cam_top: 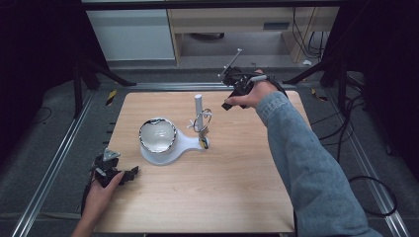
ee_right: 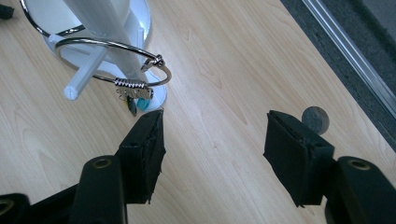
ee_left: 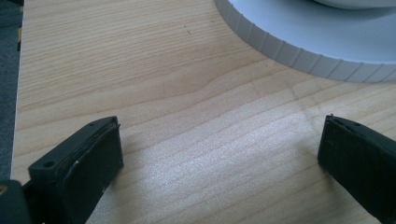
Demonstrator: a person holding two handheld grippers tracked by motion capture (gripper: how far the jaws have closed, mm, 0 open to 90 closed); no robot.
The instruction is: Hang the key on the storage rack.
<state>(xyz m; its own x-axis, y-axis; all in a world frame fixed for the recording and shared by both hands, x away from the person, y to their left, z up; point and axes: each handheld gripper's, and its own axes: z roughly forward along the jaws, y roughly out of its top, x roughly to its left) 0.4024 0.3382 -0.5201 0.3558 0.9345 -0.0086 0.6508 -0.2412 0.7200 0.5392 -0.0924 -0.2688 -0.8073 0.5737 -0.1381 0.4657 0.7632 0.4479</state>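
Note:
A white stand (cam_top: 185,143) sits mid-table, with a white bowl (cam_top: 157,136) on its round base and an upright post (cam_top: 198,103). A silver bracelet (cam_top: 203,120) hangs on the post's side pegs. In the right gripper view the bracelet (ee_right: 133,84) circles the post (ee_right: 100,23) and rests on a peg (ee_right: 86,74), small charms dangling. My right gripper (cam_top: 228,103) hovers just right of the post, open (ee_right: 215,126) with nothing between its jaws. My left gripper (cam_top: 132,174) lies low at the front left, open (ee_left: 219,135) over bare wood, short of the ribbed base rim (ee_left: 299,51).
The wooden table (cam_top: 237,173) has bare room at the front and right. A small grey disc (ee_right: 315,119) is set in the wood near the table's edge. Metal rails (cam_top: 54,163) run along both sides, and cables lie on the floor at the right.

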